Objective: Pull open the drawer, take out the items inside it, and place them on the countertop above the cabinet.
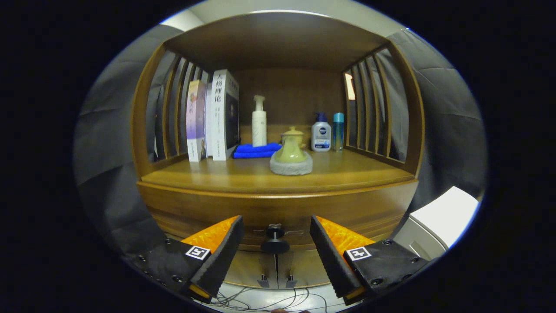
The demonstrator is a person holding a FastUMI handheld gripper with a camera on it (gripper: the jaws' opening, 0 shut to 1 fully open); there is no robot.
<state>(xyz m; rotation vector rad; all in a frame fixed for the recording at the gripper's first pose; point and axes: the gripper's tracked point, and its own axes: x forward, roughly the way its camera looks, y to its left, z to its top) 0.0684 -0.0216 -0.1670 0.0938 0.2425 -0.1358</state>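
The drawer (278, 213) is a shut, curved front of glossy brown wood under the countertop (243, 176), with a small black knob (275, 239) at its middle. The gripper (275, 232) is open; its fingers (221, 252) flank the knob at 9 and 3 o'clock without touching it. On the countertop, at 12 o'clock beyond the knob, a yellow-green lidded pot (291, 150) sits on a grey stone base. Books (213, 119) stand at 11 o'clock, beside a folded blue cloth (256, 151) and a white pump bottle (259, 121).
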